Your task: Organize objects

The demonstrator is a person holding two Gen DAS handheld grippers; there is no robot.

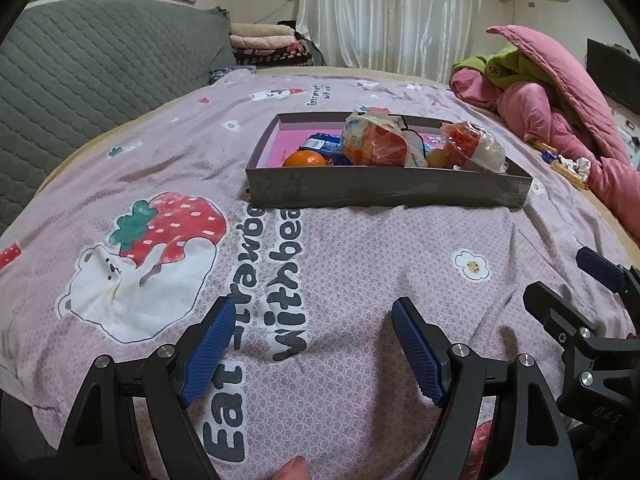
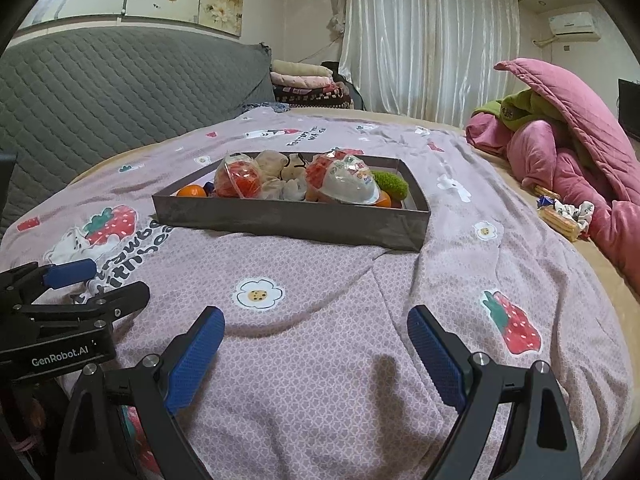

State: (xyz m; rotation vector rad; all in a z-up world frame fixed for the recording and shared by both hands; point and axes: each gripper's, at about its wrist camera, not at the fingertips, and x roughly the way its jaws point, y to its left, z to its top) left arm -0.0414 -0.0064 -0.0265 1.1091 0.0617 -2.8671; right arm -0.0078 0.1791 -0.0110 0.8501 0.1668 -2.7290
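A shallow grey box (image 1: 384, 192) (image 2: 288, 220) with a pink floor sits on the bedspread, ahead of both grippers. In it lie an orange (image 1: 304, 159) (image 2: 191, 191), a blue packet (image 1: 320, 144), two plastic-wrapped egg toys (image 1: 376, 142) (image 2: 344, 180), a beige plush (image 2: 280, 176) and a green fuzzy thing (image 2: 390, 184). My left gripper (image 1: 312, 312) (image 2: 116, 280) hovers open over the printed sheet with nothing between its blue pads. My right gripper (image 2: 316, 318) (image 1: 560, 276) stands beside it, also open and holding nothing.
A heap of pink quilt (image 2: 560, 140) with a green cloth lies at the right. Beside it are biscuit sticks (image 2: 558, 218) and a small patterned cloth. A grey quilted headboard (image 1: 80, 72) runs along the left. Folded blankets (image 2: 304, 80) are stacked at the far end.
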